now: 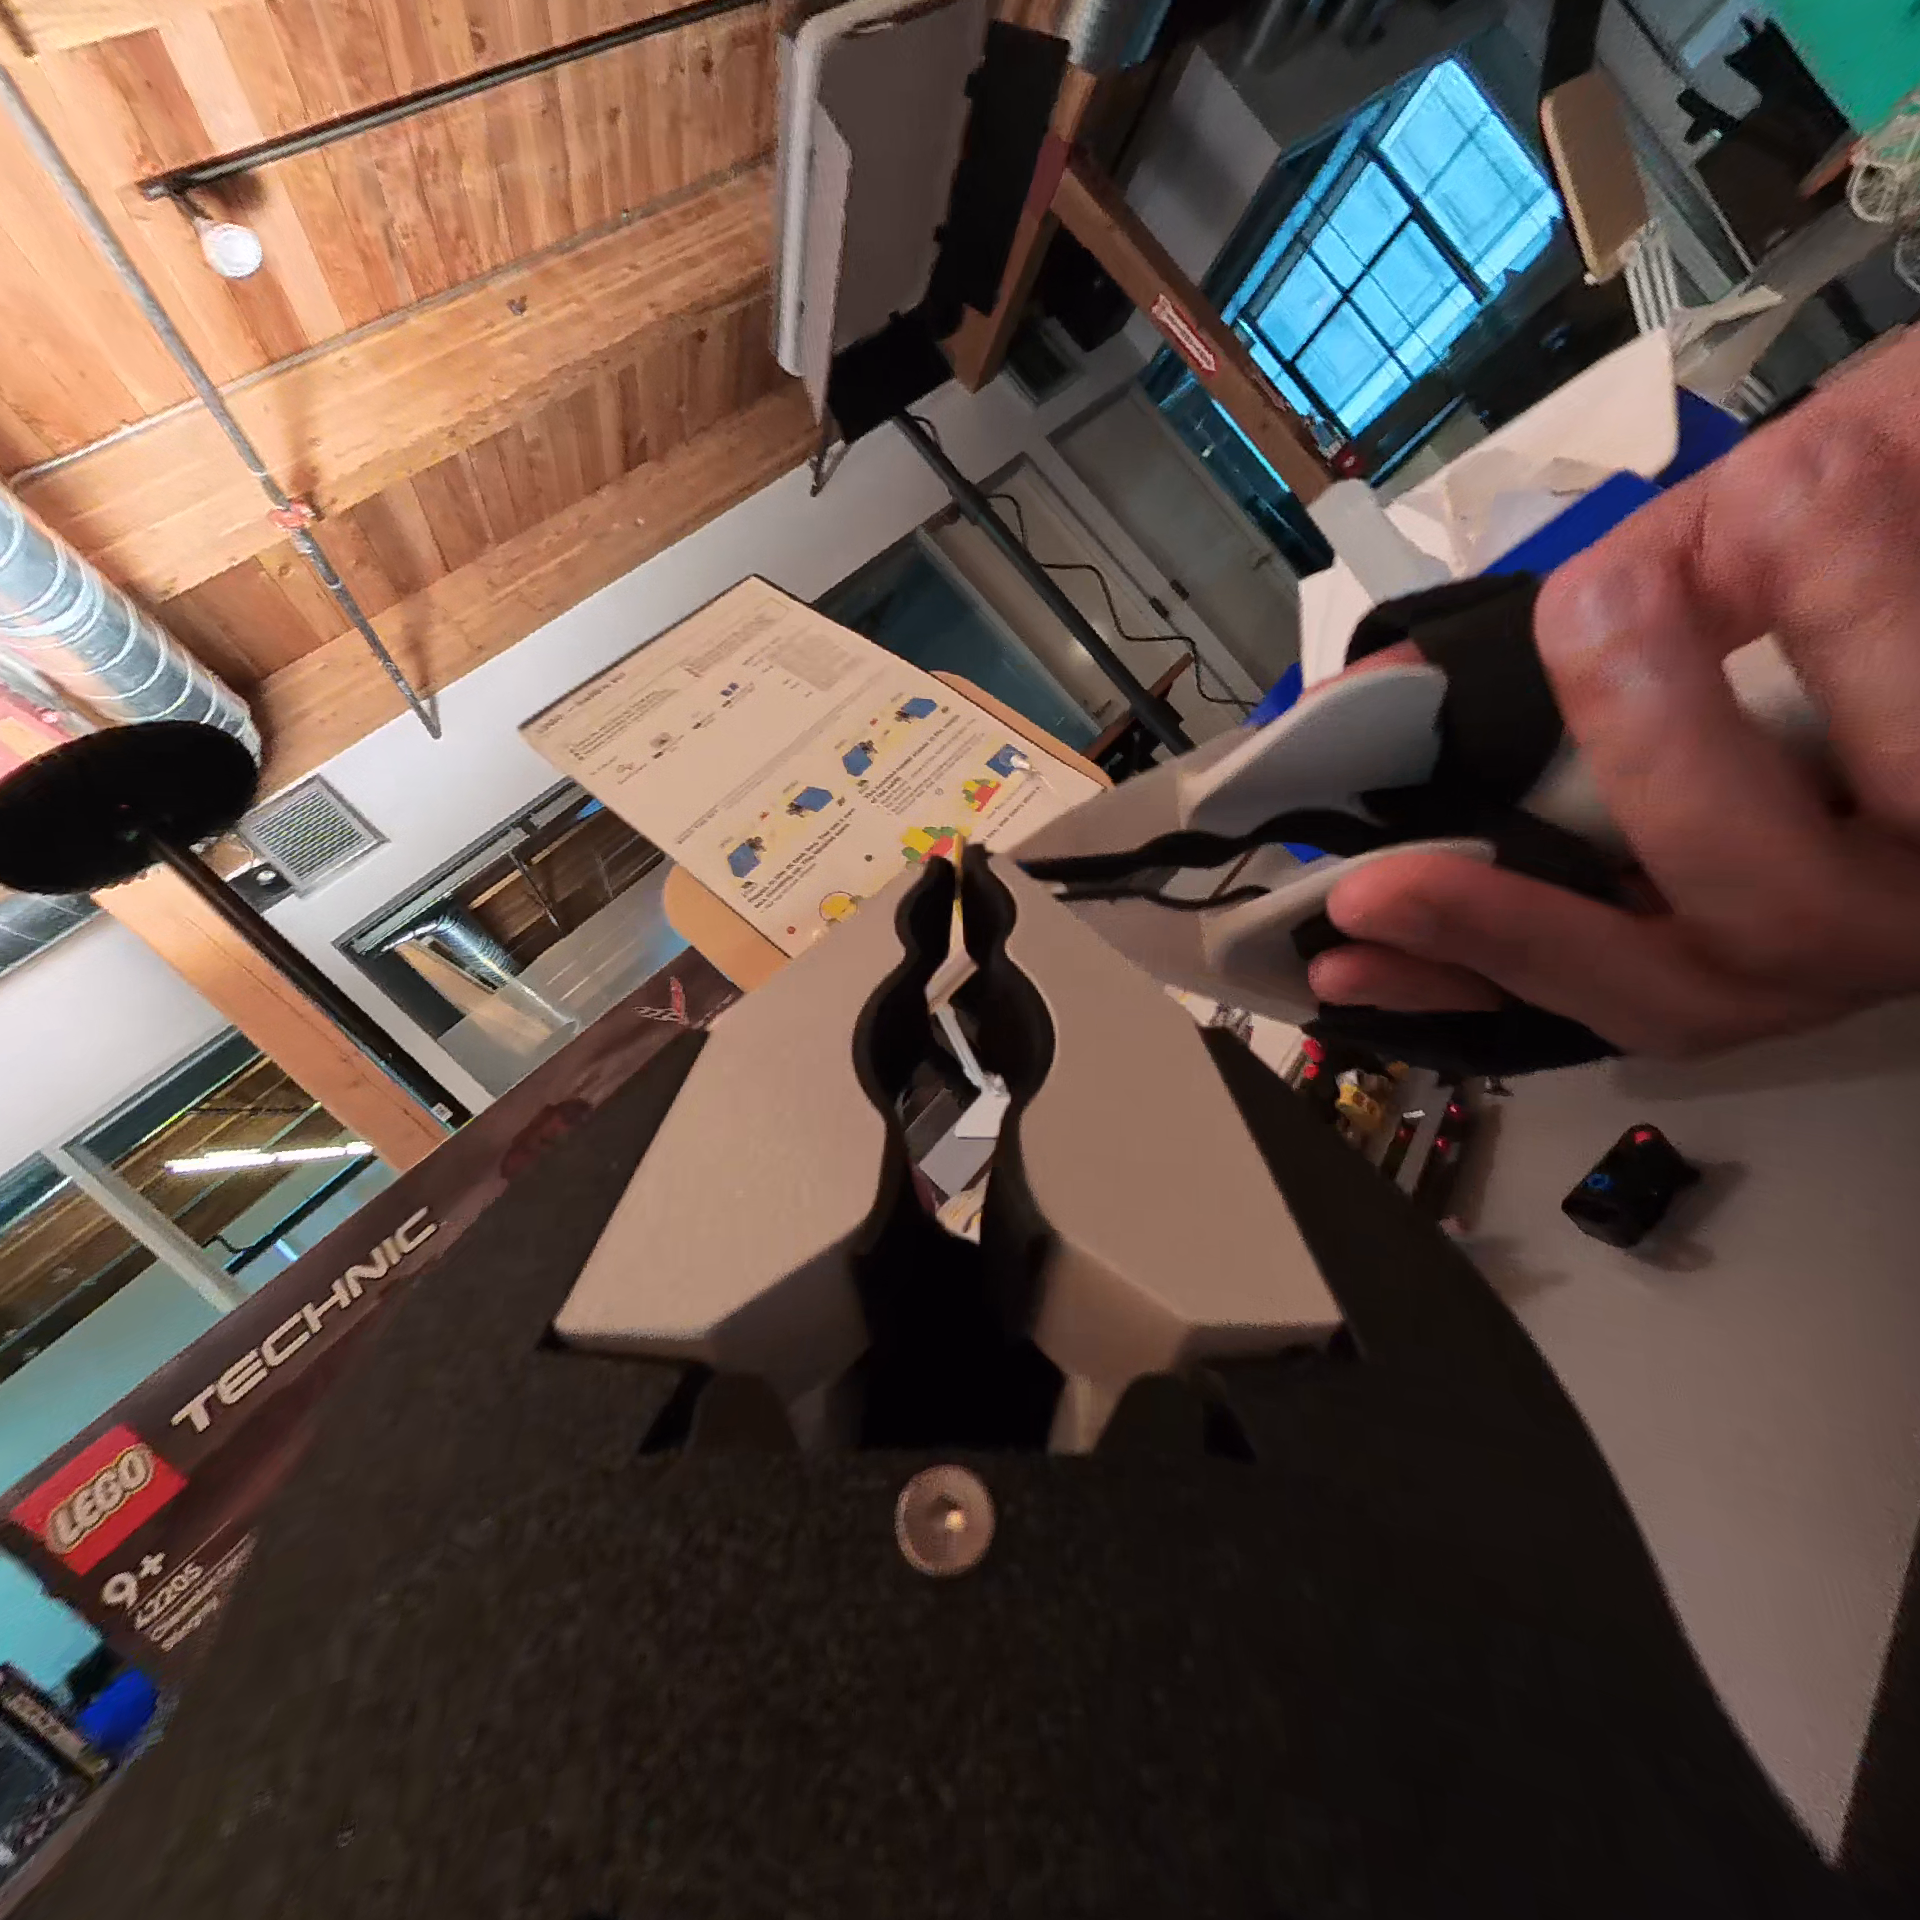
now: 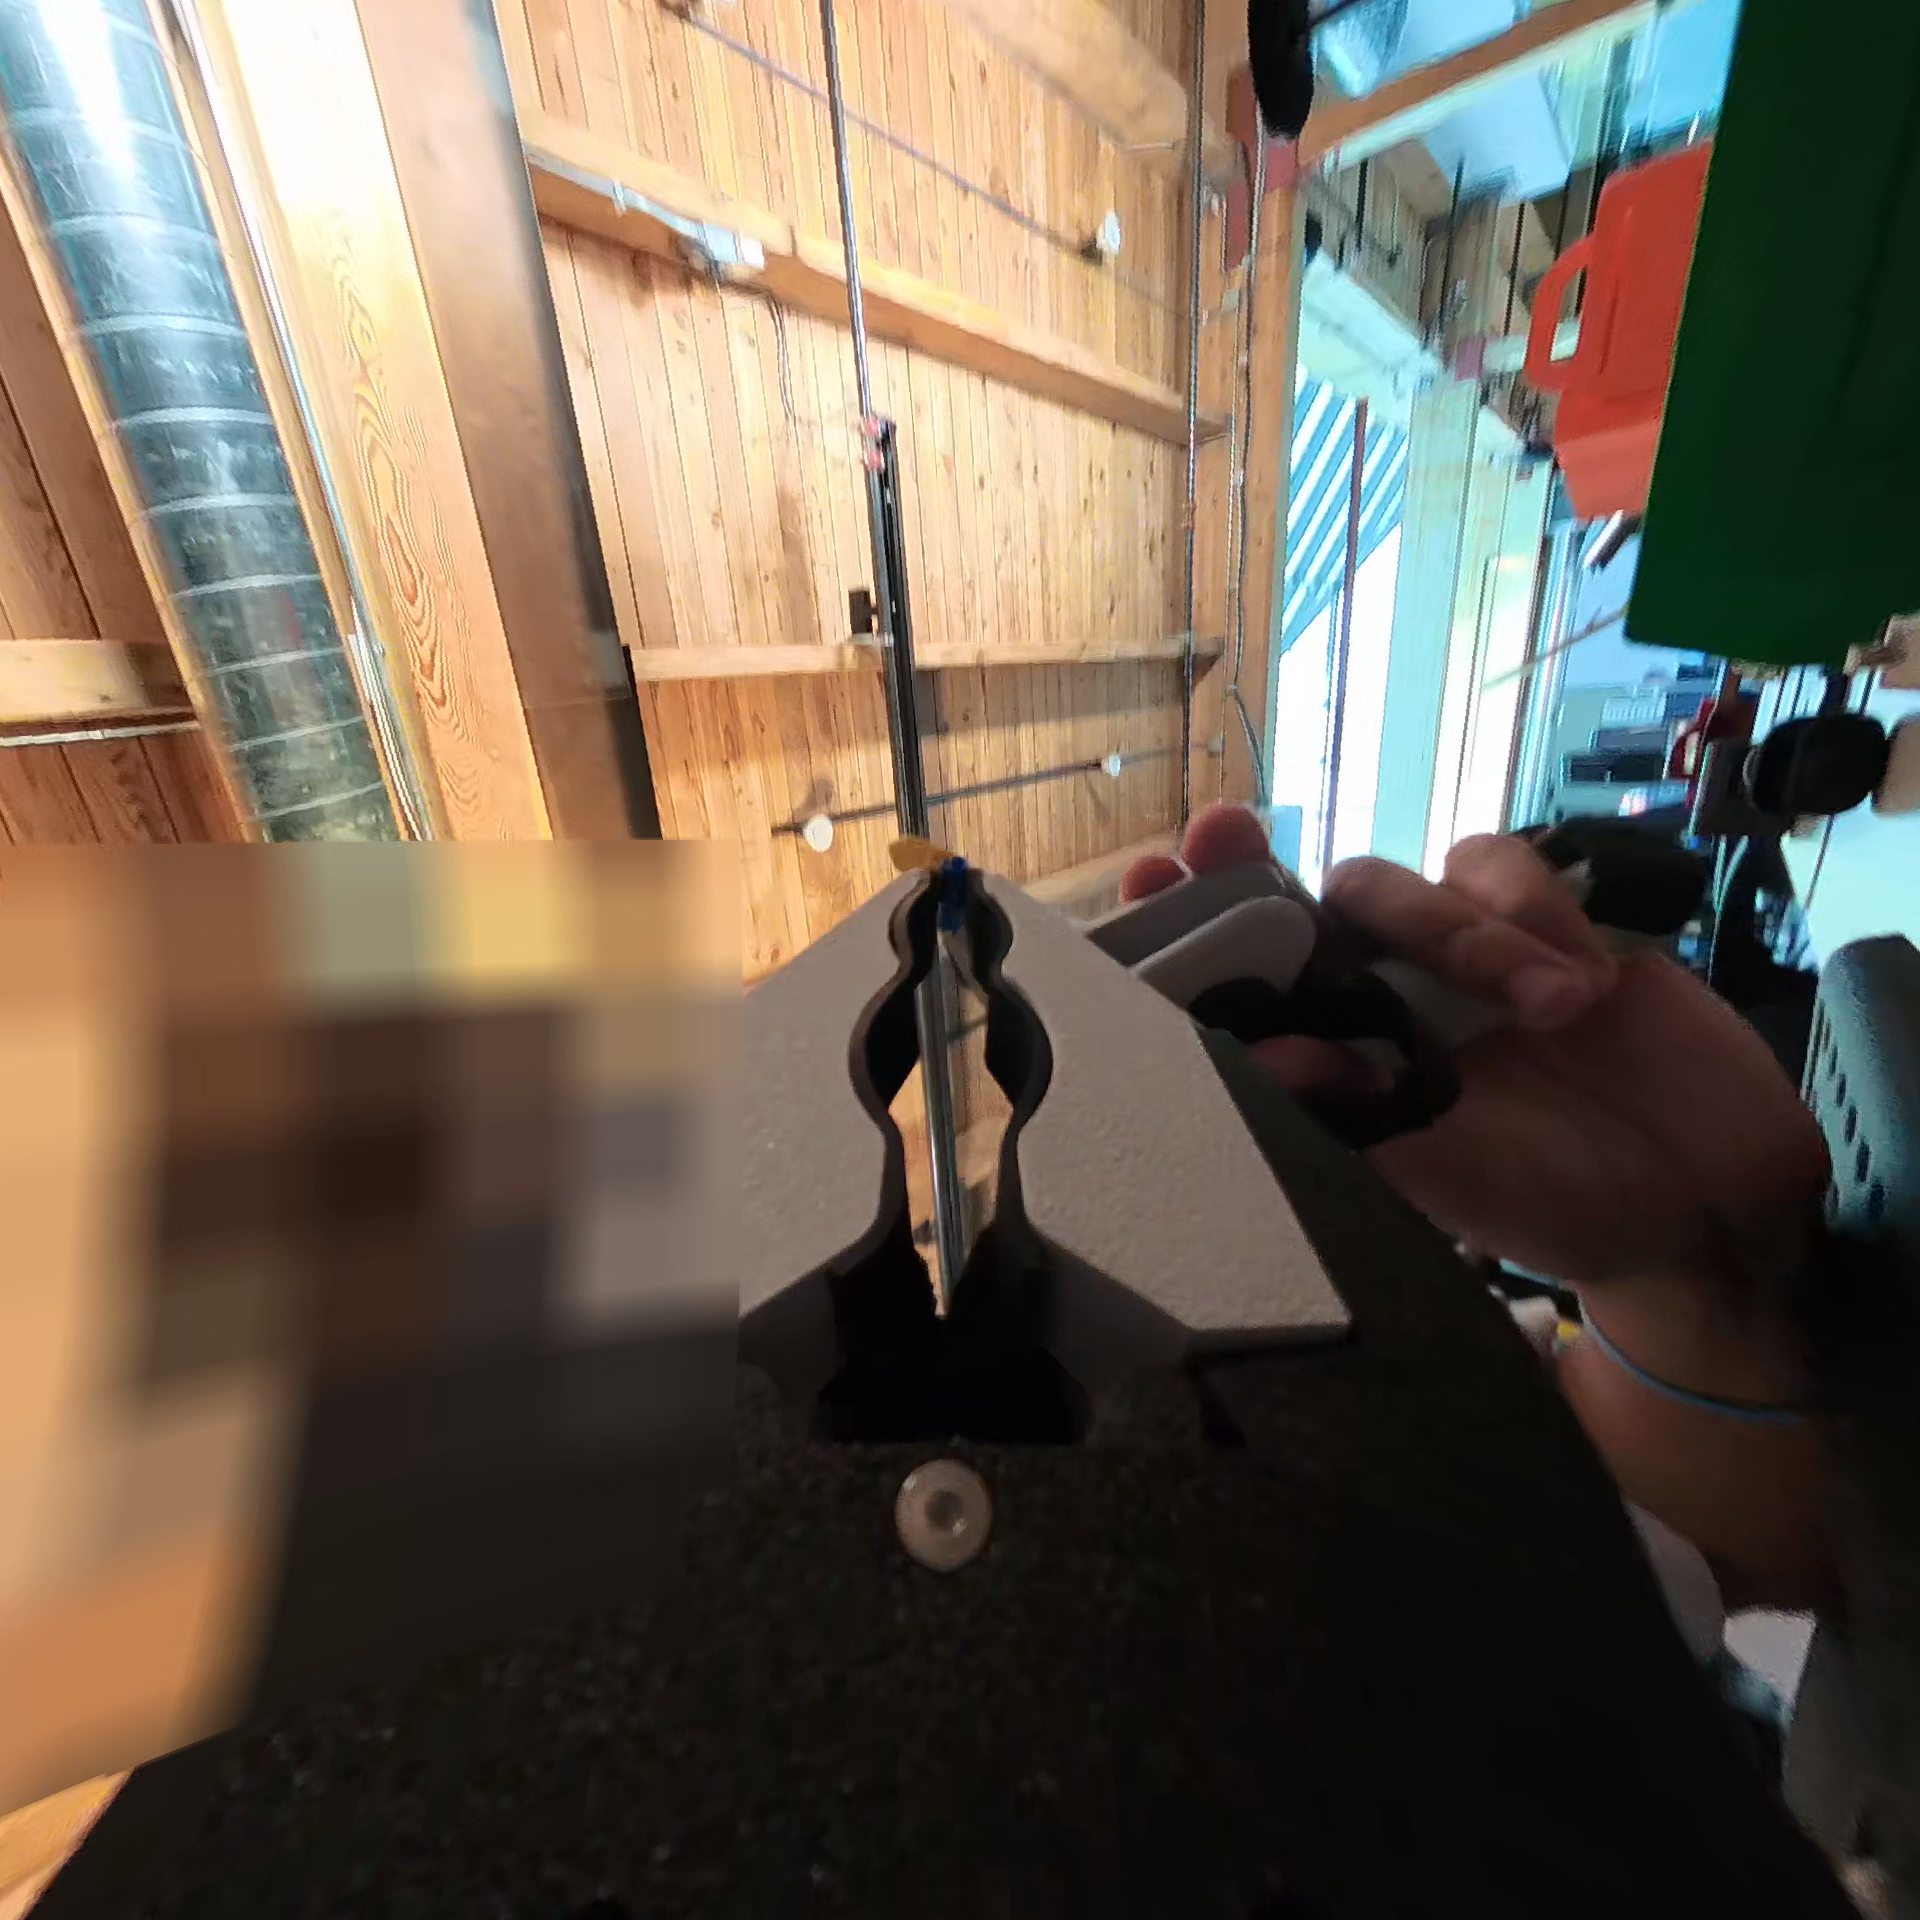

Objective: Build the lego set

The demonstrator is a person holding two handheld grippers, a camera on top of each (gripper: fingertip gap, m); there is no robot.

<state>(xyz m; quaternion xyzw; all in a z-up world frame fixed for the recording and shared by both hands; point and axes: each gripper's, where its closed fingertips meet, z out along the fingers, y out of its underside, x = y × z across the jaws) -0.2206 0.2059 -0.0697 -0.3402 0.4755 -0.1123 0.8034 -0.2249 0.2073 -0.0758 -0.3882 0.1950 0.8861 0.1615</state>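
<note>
Pinching a small yellow piece point(image 1: 957, 883), the left gripper point(image 1: 961, 862) has its tips closed on it, raised above the tabletop point(image 1: 1662, 1403). Right gripper point(image 2: 951, 883), just beside it, is clamped on a tiny blue pin point(image 2: 950, 896). Both parts look light, rigid and slippery; best gripped across flat faces. Set box point(image 1: 312, 1351) stands left of the left gripper.

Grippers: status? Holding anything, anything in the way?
Left gripper shut on yellow piece. Right gripper shut on blue pin. Tips nearly meeting midair above the table. Nothing seen between them.
</note>
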